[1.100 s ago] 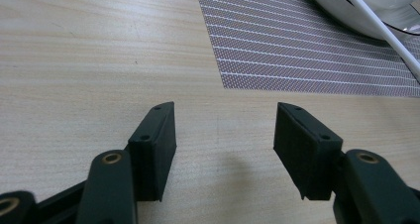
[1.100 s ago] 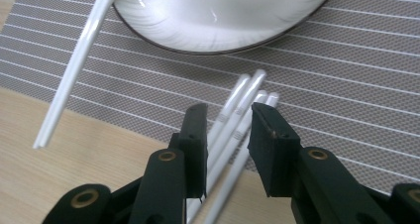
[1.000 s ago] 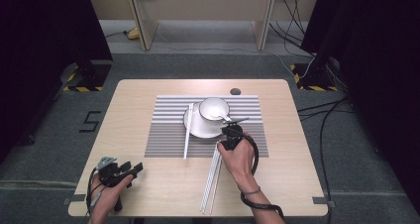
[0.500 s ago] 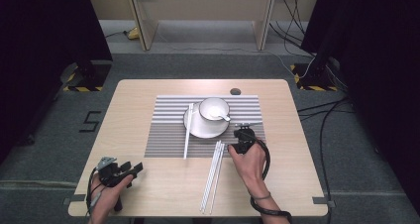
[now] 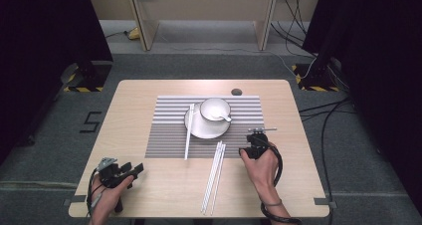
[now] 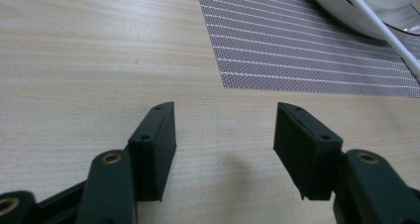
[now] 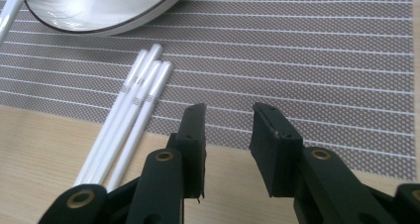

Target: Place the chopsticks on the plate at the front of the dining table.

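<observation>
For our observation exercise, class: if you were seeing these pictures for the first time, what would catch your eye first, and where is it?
The white bowl on its plate, a spoon in it, stands mid-table on the striped placemat. White chopsticks lie bunched across the mat's near edge. The open right gripper sits beside them, while the open left gripper rests over bare wood at the near left corner.

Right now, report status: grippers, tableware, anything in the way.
Left hand-held gripper open, empty. Right hand-held gripper open beside chopsticks. Bowl on plate. Nothing blocking.
</observation>
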`<act>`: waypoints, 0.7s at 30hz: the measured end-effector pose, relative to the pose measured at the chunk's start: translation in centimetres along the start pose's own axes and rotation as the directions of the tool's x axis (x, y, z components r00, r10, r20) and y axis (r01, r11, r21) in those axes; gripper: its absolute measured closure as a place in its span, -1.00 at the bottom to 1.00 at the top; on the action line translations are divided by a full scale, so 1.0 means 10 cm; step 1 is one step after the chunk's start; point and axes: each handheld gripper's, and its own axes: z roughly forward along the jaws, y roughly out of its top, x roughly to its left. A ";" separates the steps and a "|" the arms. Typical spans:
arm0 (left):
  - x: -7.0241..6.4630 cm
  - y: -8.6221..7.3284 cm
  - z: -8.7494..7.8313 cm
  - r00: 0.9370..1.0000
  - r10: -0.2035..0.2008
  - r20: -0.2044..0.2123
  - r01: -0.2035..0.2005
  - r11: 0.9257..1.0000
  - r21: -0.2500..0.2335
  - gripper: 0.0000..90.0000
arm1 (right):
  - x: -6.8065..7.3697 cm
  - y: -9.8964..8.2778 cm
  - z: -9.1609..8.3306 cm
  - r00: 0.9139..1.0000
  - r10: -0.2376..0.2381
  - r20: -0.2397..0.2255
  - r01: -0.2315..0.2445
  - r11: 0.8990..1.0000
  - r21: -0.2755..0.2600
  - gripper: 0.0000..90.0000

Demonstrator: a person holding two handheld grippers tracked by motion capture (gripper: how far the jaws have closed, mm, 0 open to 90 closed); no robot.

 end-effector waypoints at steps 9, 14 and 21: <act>0.00 0.00 0.00 1.000 0.002 -0.002 -0.002 1.000 0.001 -0.08 | -0.20 -0.11 -0.07 0.999 0.038 0.018 -0.037 0.999 -0.019 0.47; 0.00 0.00 0.00 1.000 0.000 -0.002 0.000 1.000 0.001 -0.08 | -0.28 -0.17 -0.11 0.998 0.045 0.035 -0.044 0.998 -0.040 0.46; 0.00 0.00 0.00 1.000 0.000 -0.002 0.000 1.000 -0.001 -0.08 | -0.41 -0.29 -0.13 0.997 0.067 0.034 -0.065 0.997 -0.049 0.46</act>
